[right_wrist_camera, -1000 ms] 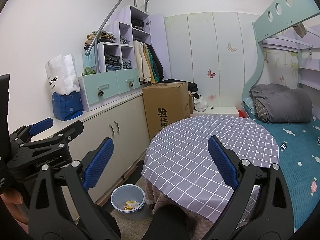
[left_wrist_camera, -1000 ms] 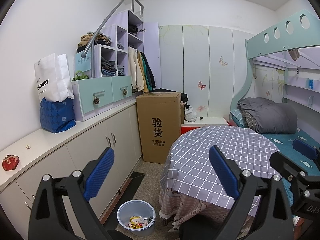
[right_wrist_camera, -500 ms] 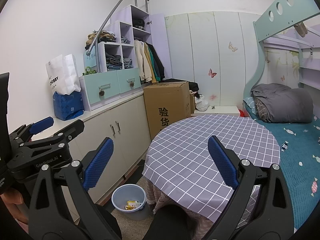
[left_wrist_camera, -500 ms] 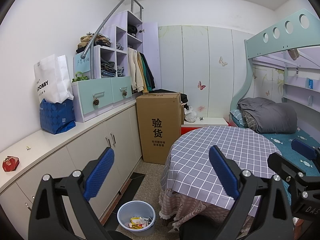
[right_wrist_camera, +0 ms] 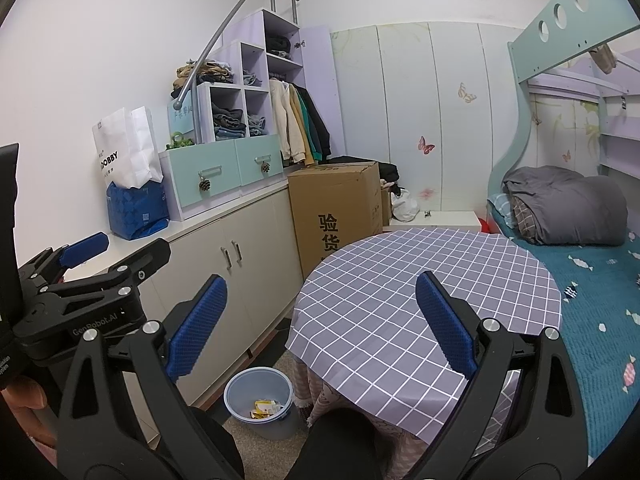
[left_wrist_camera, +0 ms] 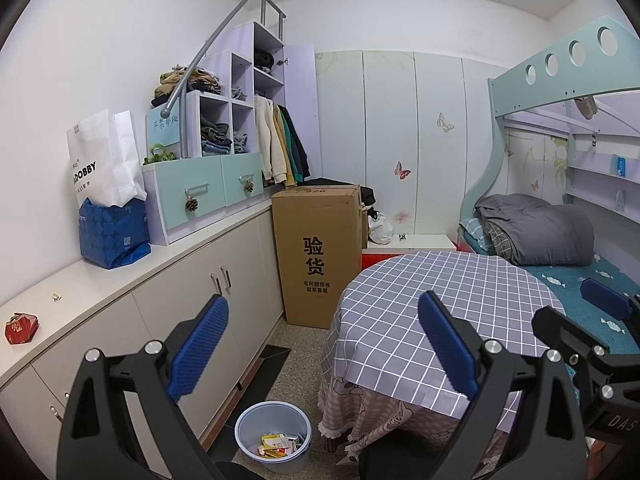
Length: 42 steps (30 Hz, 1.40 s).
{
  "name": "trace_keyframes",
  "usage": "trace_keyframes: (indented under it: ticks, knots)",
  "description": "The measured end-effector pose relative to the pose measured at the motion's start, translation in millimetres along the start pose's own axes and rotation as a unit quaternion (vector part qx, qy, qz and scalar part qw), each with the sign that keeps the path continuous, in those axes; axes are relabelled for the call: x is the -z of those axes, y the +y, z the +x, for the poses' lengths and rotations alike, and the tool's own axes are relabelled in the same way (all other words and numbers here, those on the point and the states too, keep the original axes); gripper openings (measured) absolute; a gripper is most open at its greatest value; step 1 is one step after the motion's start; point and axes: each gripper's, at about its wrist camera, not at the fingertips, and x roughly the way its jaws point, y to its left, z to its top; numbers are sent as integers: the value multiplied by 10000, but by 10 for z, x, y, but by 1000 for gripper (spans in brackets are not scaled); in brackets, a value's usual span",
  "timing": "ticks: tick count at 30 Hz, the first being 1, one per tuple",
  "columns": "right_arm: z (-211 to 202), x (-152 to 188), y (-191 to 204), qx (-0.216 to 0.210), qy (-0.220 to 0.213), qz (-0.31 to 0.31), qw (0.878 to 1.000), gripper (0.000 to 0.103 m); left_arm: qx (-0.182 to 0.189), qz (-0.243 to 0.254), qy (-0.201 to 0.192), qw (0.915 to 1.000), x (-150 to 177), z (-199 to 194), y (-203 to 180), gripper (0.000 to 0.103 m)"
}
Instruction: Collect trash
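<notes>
Trash we can see: a small red crumpled wrapper (left_wrist_camera: 21, 328) lying on the white tabletop (left_wrist_camera: 104, 300) at far left, near its front edge. A tiny pale scrap (left_wrist_camera: 56, 298) sits farther back on the same tabletop, well apart from the wrapper; too small to tell what it is. We only get both in the left wrist view.

Trash bin (left_wrist_camera: 273, 436) is a pale blue round bucket on the floor, between the cabinet doors and the round table (left_wrist_camera: 440, 304). It already holds yellow, white and red packaging scraps at the bottom. Also visible from the right wrist (right_wrist_camera: 258, 402).

Left gripper (left_wrist_camera: 320, 344): jaws spread wide, nothing between the blue pads, held in the air above the bin area. Right gripper (right_wrist_camera: 320, 320): also spread wide, empty, over the edge of the checked tablecloth. We see each gripper from the other's camera too, left one at (right_wrist_camera: 96, 256), right one at (left_wrist_camera: 592, 312).

Around it: blue bag (left_wrist_camera: 114, 232) with a white paper bag (left_wrist_camera: 104, 156) standing in it on the tabletop, then a teal drawer unit (left_wrist_camera: 204, 194). Cardboard box (left_wrist_camera: 320, 256) stands on the floor beside the table. Bunk bed (left_wrist_camera: 568, 80) at right with a grey duvet (left_wrist_camera: 536, 232).
</notes>
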Motion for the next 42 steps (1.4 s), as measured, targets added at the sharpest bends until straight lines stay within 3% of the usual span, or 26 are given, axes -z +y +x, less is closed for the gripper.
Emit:
trace_keyframes:
  ticks: [42]
  knots:
    - [119, 172, 36, -9, 136, 166, 9998, 93, -2, 141, 67, 9999, 98, 93, 150, 94]
